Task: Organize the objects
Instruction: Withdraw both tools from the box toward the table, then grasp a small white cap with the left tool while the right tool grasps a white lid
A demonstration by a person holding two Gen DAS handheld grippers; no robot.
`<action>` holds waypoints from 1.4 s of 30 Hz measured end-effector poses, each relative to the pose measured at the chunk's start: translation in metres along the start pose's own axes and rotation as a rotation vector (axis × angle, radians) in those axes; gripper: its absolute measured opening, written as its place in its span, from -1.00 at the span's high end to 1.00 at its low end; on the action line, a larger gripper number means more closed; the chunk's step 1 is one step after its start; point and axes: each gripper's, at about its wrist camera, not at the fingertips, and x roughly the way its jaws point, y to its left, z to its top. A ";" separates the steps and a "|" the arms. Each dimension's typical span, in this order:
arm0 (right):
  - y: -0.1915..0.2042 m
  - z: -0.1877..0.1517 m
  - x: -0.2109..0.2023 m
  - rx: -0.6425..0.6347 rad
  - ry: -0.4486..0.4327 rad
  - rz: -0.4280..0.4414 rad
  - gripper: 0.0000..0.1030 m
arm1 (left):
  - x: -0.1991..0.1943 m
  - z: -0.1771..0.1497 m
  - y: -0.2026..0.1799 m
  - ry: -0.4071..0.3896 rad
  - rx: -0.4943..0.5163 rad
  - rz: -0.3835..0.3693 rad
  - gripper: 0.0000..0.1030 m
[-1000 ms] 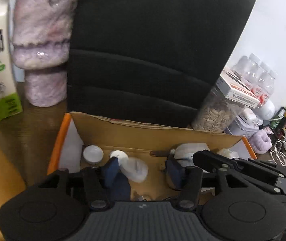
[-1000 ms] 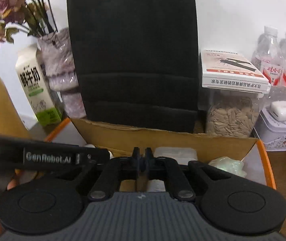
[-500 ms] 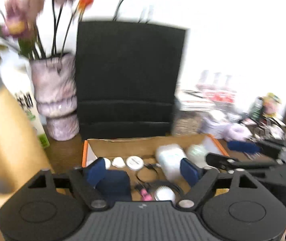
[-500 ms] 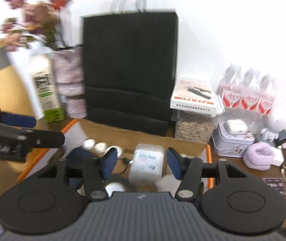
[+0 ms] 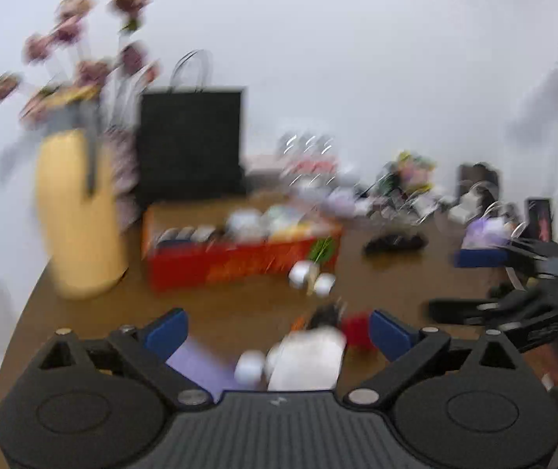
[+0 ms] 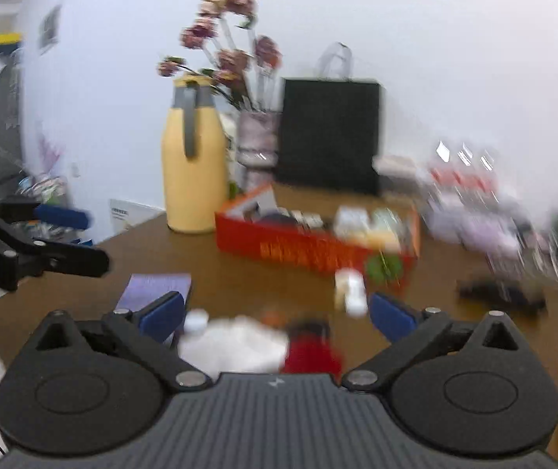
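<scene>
Both views are motion-blurred. An orange-red cardboard box (image 5: 239, 262) (image 6: 298, 248) filled with small items stands mid-table. My left gripper (image 5: 277, 330) (image 6: 83, 238) is well back from it, jaws opening wide and holding nothing. My right gripper (image 6: 275, 314) (image 5: 462, 283) is beside it, jaws also opening and empty. On the table below the fingers lie a white packet (image 5: 306, 355) (image 6: 232, 344), a red item (image 5: 357, 330) (image 6: 310, 351) and a purple card (image 5: 200, 363) (image 6: 157, 285). Small white bottles (image 5: 312, 273) (image 6: 351, 287) sit just in front of the box.
A yellow thermos jug (image 5: 79, 215) (image 6: 194, 172), a vase of flowers (image 6: 257, 136) and a black paper bag (image 5: 191, 140) (image 6: 329, 136) stand behind the box. Blurred clutter with water bottles (image 6: 462, 179) fills the right. A black object (image 5: 392, 242) (image 6: 501, 293) lies on the brown table (image 6: 239, 285).
Both grippers have pulled far back from inside the box, which now sits well ahead. The right jaws went from shut to wide; the left jaws widened. Loose items have come into view.
</scene>
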 end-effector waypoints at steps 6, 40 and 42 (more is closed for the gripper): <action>-0.001 -0.032 -0.030 0.053 0.130 -0.025 -1.00 | -0.036 -0.035 0.020 0.026 -0.090 0.085 -0.88; -0.081 0.048 0.211 0.095 0.167 -0.119 -0.69 | 0.205 0.002 0.046 0.262 0.095 -0.022 0.38; -0.083 0.045 0.240 0.093 0.213 -0.133 -0.64 | 0.213 0.005 0.047 0.263 0.088 -0.023 0.39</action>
